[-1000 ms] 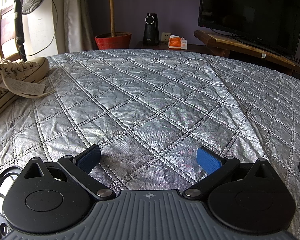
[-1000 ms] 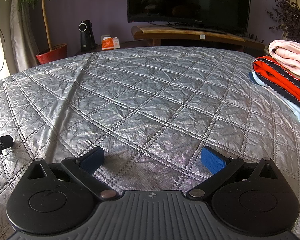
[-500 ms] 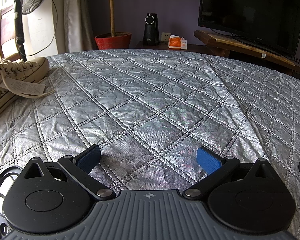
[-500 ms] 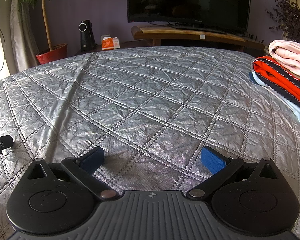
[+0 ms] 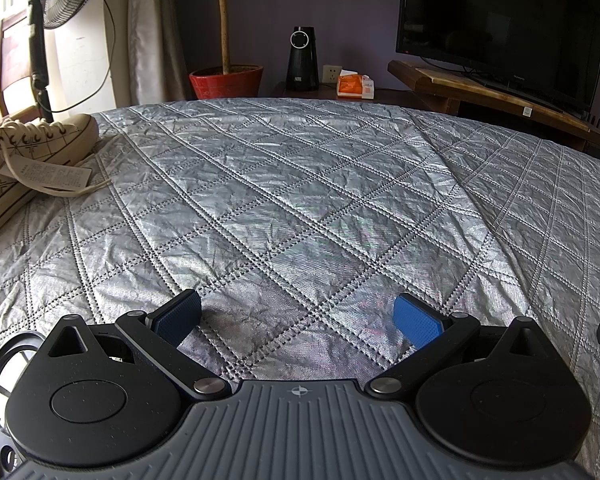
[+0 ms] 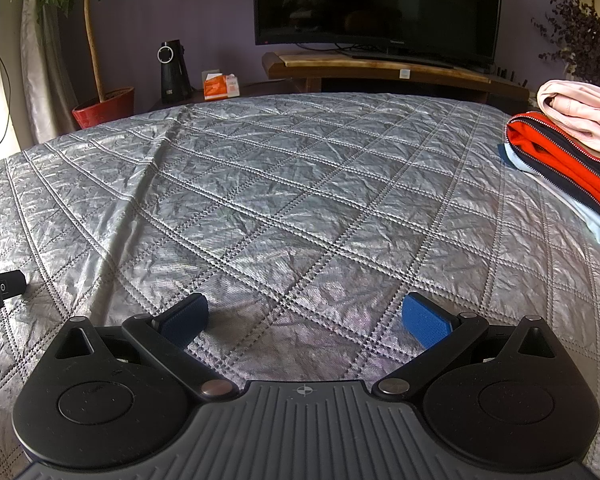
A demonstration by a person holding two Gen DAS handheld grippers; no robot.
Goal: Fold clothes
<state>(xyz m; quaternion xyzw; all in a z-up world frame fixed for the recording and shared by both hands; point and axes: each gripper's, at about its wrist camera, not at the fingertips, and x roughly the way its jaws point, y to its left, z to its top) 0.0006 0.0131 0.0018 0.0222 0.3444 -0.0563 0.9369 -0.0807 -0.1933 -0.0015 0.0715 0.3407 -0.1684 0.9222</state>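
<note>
Silver quilted bed [image 5: 300,200] — sneaker [image 5: 28,160] left, folded clothes [image 6: 568,152] right.

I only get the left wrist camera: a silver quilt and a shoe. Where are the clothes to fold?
Observer: On the right wrist view, a stack of clothes lies at the quilt's right edge.
Operator: What's in the stack?
Observer: A pink garment on top, an orange and navy zipped one under it, a pale blue one at the bottom.
Operator: Is the right gripper holding anything?
Observer: No. The right gripper is open over bare quilt.
</note>
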